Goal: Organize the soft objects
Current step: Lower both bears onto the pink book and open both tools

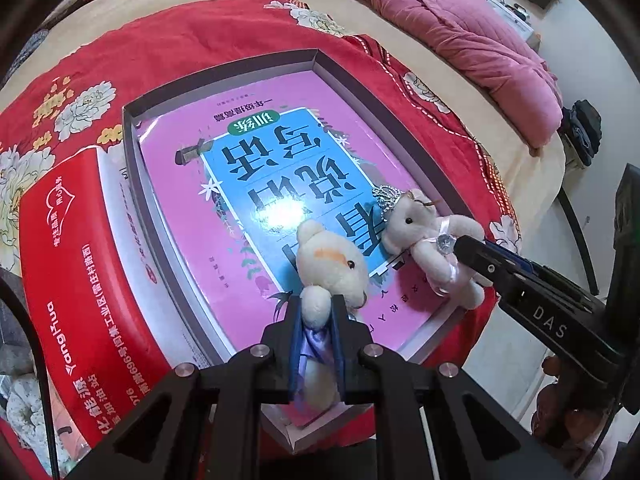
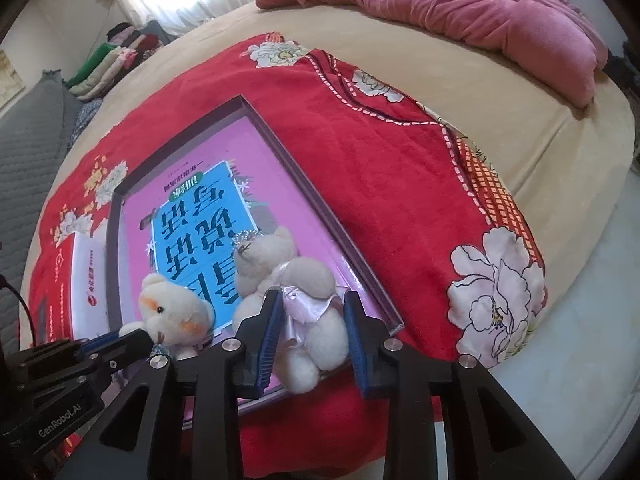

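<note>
Two small cream teddy bears lie at the near end of a grey box (image 1: 224, 76) lined with a pink and blue book (image 1: 256, 168). My left gripper (image 1: 316, 308) is shut on the body of the bear with orange patches (image 1: 332, 264), which wears a purple ribbon; this bear also shows in the right wrist view (image 2: 172, 312). My right gripper (image 2: 312, 308) is open, its blue pads on either side of the crowned bear in a pink dress (image 2: 304, 280). That bear lies on the book (image 1: 428, 236), the right gripper's tip against it.
A red box (image 1: 76, 280) with white print lies left of the grey box. Both rest on a red flowered blanket (image 2: 380, 184) over a tan bed. A pink quilt (image 2: 460, 8) is heaped at the far side. The bed edge and pale floor lie to the right.
</note>
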`<action>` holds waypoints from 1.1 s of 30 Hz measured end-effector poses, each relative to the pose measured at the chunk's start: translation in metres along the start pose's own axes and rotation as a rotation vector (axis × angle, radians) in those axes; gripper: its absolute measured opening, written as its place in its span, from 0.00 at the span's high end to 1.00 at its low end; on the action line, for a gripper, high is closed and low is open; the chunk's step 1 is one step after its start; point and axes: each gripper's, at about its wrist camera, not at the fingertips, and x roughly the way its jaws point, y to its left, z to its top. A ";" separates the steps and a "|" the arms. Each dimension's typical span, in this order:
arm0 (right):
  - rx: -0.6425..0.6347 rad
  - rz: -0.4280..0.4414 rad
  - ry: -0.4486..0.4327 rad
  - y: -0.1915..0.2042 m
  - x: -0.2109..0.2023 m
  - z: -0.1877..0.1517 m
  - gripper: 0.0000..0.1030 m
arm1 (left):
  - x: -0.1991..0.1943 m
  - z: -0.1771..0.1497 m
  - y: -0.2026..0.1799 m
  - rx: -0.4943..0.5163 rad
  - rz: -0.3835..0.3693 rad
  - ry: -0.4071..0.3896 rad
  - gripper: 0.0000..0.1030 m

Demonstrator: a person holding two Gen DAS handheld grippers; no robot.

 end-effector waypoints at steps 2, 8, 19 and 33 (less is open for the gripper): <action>-0.001 0.000 -0.005 0.000 -0.001 0.000 0.69 | 0.001 0.000 -0.001 0.003 0.005 0.004 0.86; -0.001 0.000 -0.015 -0.002 -0.006 -0.002 0.68 | 0.004 0.001 -0.005 0.020 0.013 0.017 0.84; -0.015 -0.016 -0.038 -0.001 -0.020 -0.002 0.57 | -0.006 -0.003 -0.011 0.051 0.016 0.005 0.53; -0.066 -0.089 -0.077 0.008 -0.042 -0.005 0.45 | -0.045 -0.014 -0.007 0.053 0.002 -0.047 0.41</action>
